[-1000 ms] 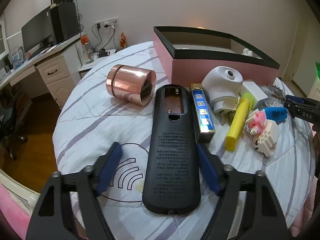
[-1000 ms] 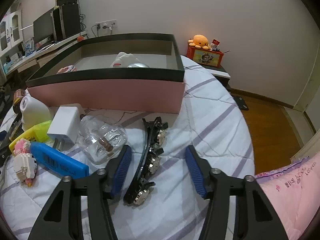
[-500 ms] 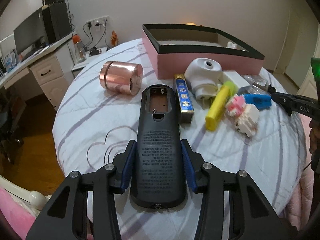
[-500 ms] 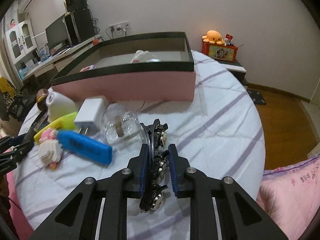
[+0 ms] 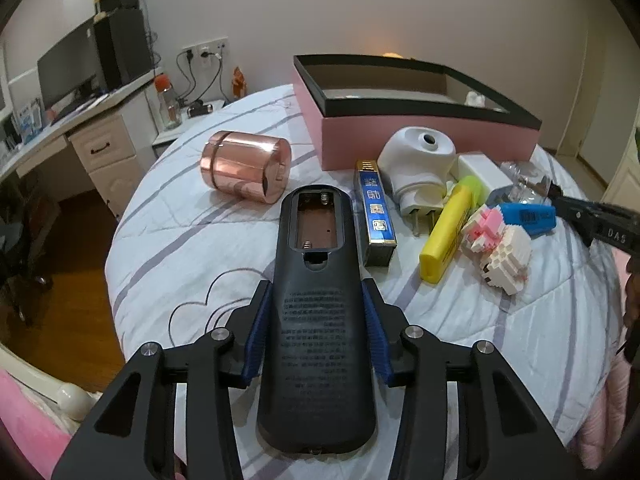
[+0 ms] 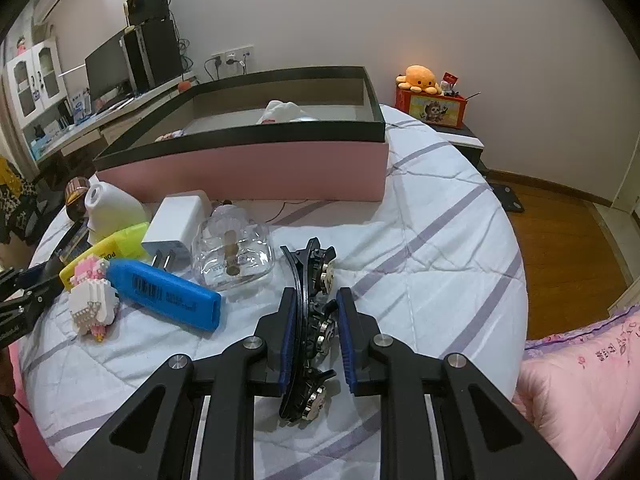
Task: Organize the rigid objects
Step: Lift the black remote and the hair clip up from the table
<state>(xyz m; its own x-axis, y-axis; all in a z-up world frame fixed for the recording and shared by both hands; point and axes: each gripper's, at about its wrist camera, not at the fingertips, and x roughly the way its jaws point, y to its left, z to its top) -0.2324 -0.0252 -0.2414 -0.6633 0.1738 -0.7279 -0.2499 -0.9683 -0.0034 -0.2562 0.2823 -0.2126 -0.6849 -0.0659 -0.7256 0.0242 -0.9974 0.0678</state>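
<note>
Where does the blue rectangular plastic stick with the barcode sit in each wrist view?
Left wrist: blue rectangular plastic stick at far right, beside the pink-and-white brick figure.
Right wrist: it lies lower left, same figure left of it.
Shared landmark: pink black-rimmed box.

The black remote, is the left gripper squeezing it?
Touching. The left wrist view shows both blue pads of the left gripper pressed against the sides of the black remote.
</note>
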